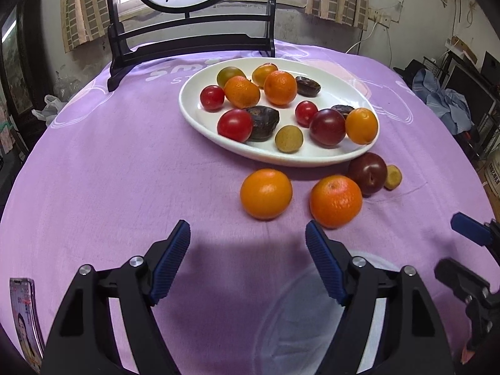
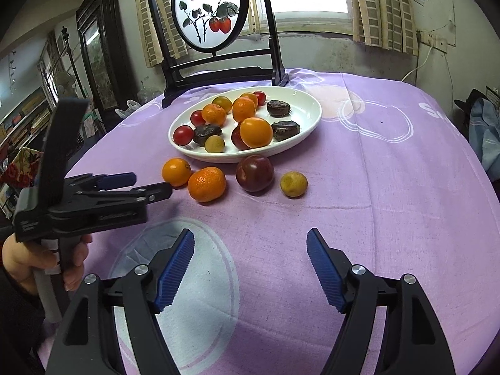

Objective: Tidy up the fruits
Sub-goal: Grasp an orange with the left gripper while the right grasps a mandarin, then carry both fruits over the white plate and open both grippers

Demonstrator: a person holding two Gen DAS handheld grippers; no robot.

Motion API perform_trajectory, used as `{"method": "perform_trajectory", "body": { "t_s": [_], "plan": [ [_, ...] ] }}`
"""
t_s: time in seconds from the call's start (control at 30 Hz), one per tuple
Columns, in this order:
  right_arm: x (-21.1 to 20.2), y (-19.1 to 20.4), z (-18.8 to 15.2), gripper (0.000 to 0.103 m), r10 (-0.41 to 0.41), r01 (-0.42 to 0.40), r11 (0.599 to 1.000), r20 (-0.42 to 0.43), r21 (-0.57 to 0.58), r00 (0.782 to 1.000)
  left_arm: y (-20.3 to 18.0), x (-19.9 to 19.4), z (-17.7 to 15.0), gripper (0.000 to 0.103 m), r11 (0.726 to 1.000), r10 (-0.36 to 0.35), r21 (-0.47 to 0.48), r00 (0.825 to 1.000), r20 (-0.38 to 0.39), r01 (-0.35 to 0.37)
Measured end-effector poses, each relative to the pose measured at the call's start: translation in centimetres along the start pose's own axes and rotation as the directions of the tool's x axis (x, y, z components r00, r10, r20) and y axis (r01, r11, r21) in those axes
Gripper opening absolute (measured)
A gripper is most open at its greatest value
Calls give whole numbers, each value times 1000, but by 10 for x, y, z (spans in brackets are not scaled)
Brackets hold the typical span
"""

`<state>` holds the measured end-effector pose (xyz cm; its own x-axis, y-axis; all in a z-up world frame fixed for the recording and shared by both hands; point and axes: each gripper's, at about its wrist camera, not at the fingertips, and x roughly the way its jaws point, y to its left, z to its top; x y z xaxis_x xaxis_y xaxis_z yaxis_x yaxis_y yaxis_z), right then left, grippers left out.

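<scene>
Hovering over the purple-covered desk (image 1: 109, 172), we hold our left claw (image 1: 247, 243) and right claw (image 2: 250, 247) with jaws spread wide and nothing between them. On the far side sits a white plate (image 2: 309, 106) loaded with tomatoes, oranges, dark dates and a plum, touching or just beside one another. Near its front rim, four fruits lie loose on the cloth: a smooth orange (image 2: 176, 172), a mandarin (image 2: 207, 184) touching it, a dark plum (image 2: 254, 173) and, farthest right, a small yellowish fruit (image 2: 293, 184).
</scene>
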<state>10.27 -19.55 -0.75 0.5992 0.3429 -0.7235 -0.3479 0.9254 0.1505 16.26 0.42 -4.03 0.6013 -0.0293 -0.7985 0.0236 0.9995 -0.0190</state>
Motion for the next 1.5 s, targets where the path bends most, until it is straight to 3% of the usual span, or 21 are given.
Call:
{"method": "perform_trajectory", "body": {
  "t_s": [0.2,0.23,0.63,0.77,0.93,1.23,1.27,1.3,1.5],
  "plan": [
    [4,-2,0,76,-5,5,1000,-7,11,1000,-5,30,14,49,1000,-2,-1,999,-49,2],
    [6,-3,-1,76,-7,8,1000,-12,11,1000,-8,31,15,37,1000,-4,7,999,-42,4],
    [33,18,-5,76,33,-33,999,-96,-3,995,8,-13,-1,37,999,-51,-11,999,4,51],
    [45,34,1,75,-9,4,999,-97,-50,995,17,-26,-4,37,999,-44,-20,998,38,44],
    [66,46,14,61,-17,13,999,-120,-33,993,31,-22,-8,37,998,-47,-49,999,26,49],
    [104,73,39,59,-105,95,992,-119,-86,987,47,-16,-8,37,995,-42,-86,999,19,44],
    [106,72,41,55,-114,106,991,-116,-78,987,48,-15,-8,37,995,-41,-89,999,17,42],
    [106,71,42,43,-133,126,989,-109,-72,985,48,-14,-8,37,995,-41,-91,999,14,42],
    [85,52,37,43,-63,64,998,-102,14,993,48,-14,-8,37,995,-38,-95,999,13,39]
  ]
}}
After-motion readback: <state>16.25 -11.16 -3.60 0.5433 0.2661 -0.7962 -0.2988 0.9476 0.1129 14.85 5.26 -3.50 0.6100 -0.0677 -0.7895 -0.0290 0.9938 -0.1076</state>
